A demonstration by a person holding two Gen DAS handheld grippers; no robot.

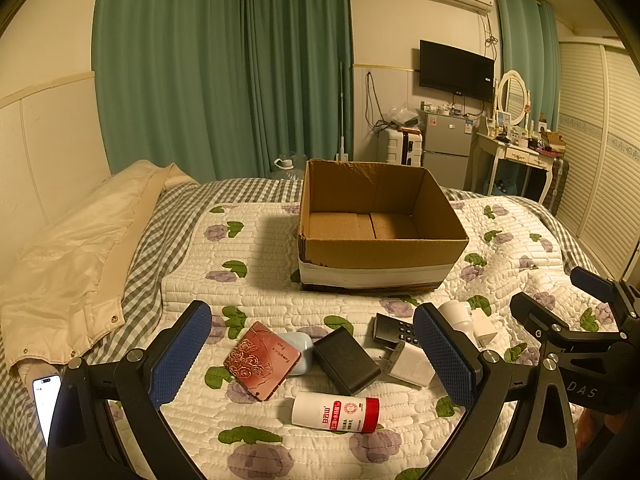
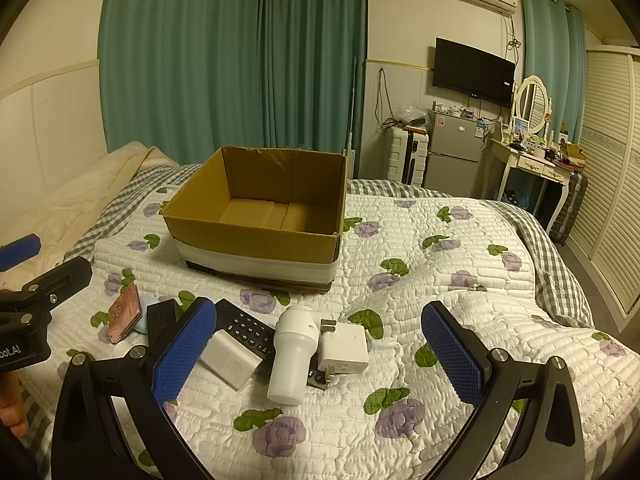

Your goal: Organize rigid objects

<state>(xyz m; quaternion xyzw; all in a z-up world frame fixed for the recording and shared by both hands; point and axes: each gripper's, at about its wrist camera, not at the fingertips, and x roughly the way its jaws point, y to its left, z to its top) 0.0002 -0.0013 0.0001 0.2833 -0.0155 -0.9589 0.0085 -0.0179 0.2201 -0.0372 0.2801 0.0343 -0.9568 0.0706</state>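
Observation:
An open empty cardboard box (image 1: pixel 380 256) (image 2: pixel 256 240) stands on the bed. In front of it lie a pink rose-embossed case (image 1: pixel 262 360) (image 2: pixel 125 314), a pale blue earbud case (image 1: pixel 299 350), a black block (image 1: pixel 346 360), a white bottle with a red cap (image 1: pixel 335 412), white chargers (image 1: pixel 408 364) (image 2: pixel 344 346) (image 2: pixel 232 356), a black remote (image 1: pixel 394 330) (image 2: pixel 250 330) and a white cylinder bottle (image 2: pixel 292 356). My left gripper (image 1: pixel 312 356) is open above the case and block. My right gripper (image 2: pixel 320 354) is open above the white cylinder bottle and chargers.
A cream jacket (image 1: pixel 68 260) lies at the bed's left side, with a lit phone (image 1: pixel 46 400) near it. The quilt (image 2: pixel 440 280) is flowered white. A fridge (image 2: pixel 454 152), dressing table (image 2: pixel 532 164) and suitcase stand beyond the bed.

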